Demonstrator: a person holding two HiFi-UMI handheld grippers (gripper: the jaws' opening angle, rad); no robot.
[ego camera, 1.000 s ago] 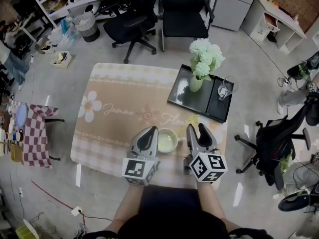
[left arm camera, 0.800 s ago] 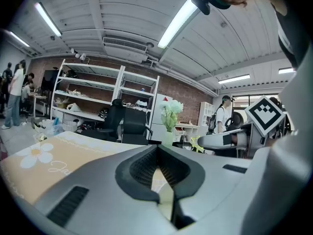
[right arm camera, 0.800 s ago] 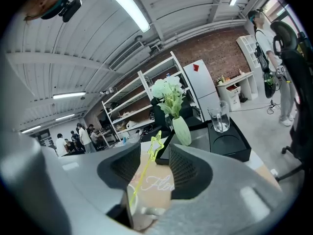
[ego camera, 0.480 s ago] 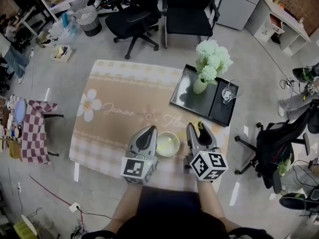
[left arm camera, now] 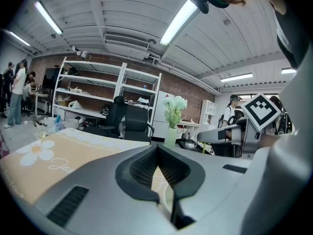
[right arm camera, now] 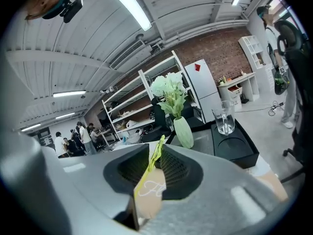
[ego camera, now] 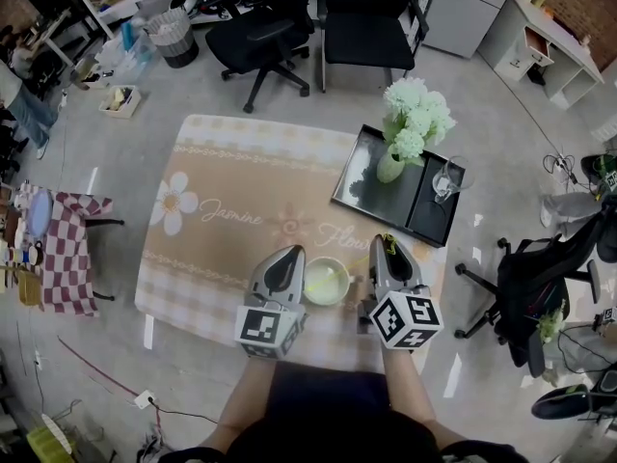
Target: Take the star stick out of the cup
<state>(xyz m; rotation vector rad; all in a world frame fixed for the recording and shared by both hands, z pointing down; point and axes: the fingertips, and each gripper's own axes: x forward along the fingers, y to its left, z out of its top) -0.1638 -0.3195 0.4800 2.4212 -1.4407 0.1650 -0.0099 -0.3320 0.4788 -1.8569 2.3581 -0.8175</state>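
Observation:
A pale green cup (ego camera: 326, 280) stands near the table's front edge, between my two grippers. To its right my right gripper (ego camera: 388, 245) is closing, and its tips pinch the thin yellow-green star stick (ego camera: 389, 246). In the right gripper view the star stick (right arm camera: 155, 156) runs slanted up through the jaws and pokes out above the right gripper's (right arm camera: 160, 148) tips. To the left of the cup my left gripper (ego camera: 287, 256) is shut, with nothing in it. Seen from its own camera, the left gripper (left arm camera: 157, 149) has its tips together.
The low table (ego camera: 222, 210) wears a beige flowered cloth. At its back right a black tray (ego camera: 371, 199) carries a vase of white flowers (ego camera: 413, 123) and a clear glass (ego camera: 444, 181). Office chairs (ego camera: 362, 17) stand behind the table, another chair (ego camera: 535, 268) to the right.
My right gripper's jaws, wide apart in the earlier frames, have come together on the star stick. The left gripper and the cup have stayed put.

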